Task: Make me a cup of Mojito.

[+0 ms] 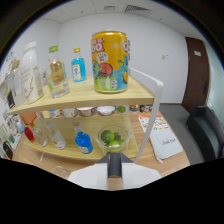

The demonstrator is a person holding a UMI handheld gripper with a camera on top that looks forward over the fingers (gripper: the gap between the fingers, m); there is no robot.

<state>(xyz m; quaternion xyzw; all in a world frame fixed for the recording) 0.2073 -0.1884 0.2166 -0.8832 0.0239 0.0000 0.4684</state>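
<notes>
A tall yellow drink can (109, 61) with a cartoon print stands at the right end of the wooden upper shelf (142, 95). Left of it on that shelf are a small blue bottle (78, 69), a clear bottle of pale liquid (57, 75) and a large white-labelled bottle (31, 70). On the lower level, a clear glass bowl of green limes (112, 137) sits just ahead of my gripper (114, 167). Only a dark narrow part over a white body shows of the gripper. Nothing is seen held in it.
A blue bottle (82, 141), clear bottles (55, 137) and a red-topped bottle (29, 134) stand left of the limes. Small bowls (85, 111) line the shelf's underside. A white bag (165, 142) lies to the right; beyond it are a dark chair (205, 125) and a brown door (197, 70).
</notes>
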